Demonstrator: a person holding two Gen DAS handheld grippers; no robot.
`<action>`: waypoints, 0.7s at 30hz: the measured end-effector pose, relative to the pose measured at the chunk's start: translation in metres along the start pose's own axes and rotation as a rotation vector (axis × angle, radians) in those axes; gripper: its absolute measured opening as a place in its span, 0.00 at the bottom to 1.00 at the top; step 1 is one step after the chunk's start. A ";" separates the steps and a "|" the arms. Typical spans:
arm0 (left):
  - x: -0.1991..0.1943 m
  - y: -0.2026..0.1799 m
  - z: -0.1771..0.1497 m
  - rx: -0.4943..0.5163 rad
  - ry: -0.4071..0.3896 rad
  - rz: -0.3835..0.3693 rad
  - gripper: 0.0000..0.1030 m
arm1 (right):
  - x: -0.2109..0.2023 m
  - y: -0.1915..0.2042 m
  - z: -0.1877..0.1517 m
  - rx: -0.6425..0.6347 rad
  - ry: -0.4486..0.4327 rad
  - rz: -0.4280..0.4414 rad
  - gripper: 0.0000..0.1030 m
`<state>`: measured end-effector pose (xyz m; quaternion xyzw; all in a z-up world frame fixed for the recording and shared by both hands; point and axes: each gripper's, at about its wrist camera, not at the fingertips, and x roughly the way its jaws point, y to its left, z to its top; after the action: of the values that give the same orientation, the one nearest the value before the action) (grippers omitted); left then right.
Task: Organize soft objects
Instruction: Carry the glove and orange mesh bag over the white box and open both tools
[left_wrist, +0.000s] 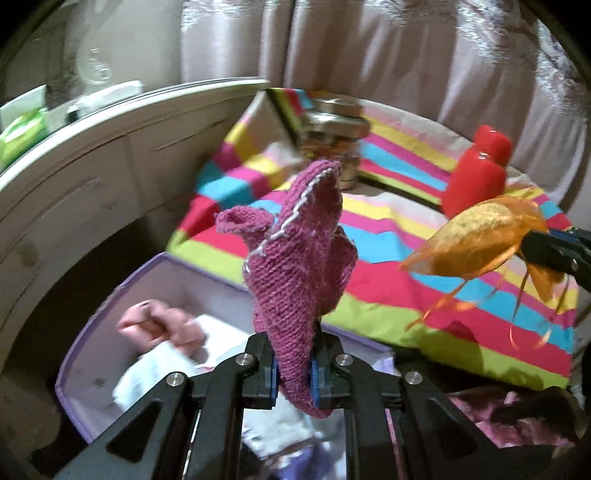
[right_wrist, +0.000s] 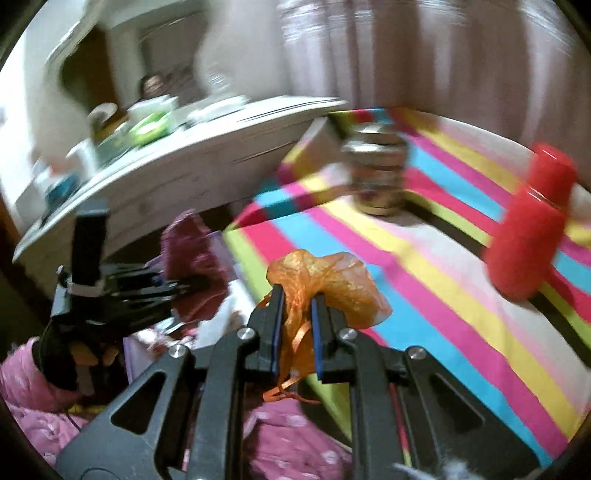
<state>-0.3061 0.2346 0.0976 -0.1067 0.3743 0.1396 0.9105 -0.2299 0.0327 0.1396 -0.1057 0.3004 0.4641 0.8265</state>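
My left gripper (left_wrist: 293, 369) is shut on a magenta knitted glove (left_wrist: 295, 258) and holds it above a lilac open box (left_wrist: 85, 354). The box holds a pink soft item (left_wrist: 159, 325) and white cloth (left_wrist: 147, 376). My right gripper (right_wrist: 297, 332) is shut on an orange organza pouch (right_wrist: 328, 280) with ribbon ties. That pouch (left_wrist: 476, 240) and the right gripper's tip (left_wrist: 554, 251) show at the right of the left wrist view. The left gripper (right_wrist: 122, 291) with the glove (right_wrist: 188, 243) shows at the left of the right wrist view.
A striped multicolour cloth (left_wrist: 388, 258) covers the surface ahead. On it stand a glass jar with a metal lid (left_wrist: 332, 144) and a red bottle (left_wrist: 476, 173). A white drawer unit (left_wrist: 92, 177) with clutter stands at the left. Pink curtains hang behind.
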 end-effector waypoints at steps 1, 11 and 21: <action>-0.001 0.006 -0.002 -0.014 0.000 0.012 0.12 | 0.008 0.012 0.002 -0.030 0.017 0.023 0.16; -0.017 0.056 -0.013 -0.119 -0.077 0.094 0.58 | 0.097 0.072 0.001 -0.175 0.159 0.157 0.31; -0.077 0.053 -0.011 -0.117 -0.250 0.275 1.00 | 0.103 0.066 0.002 -0.038 0.226 0.211 0.73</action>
<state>-0.3833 0.2678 0.1401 -0.0891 0.2608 0.2964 0.9144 -0.2435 0.1418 0.0869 -0.1407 0.3920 0.5394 0.7319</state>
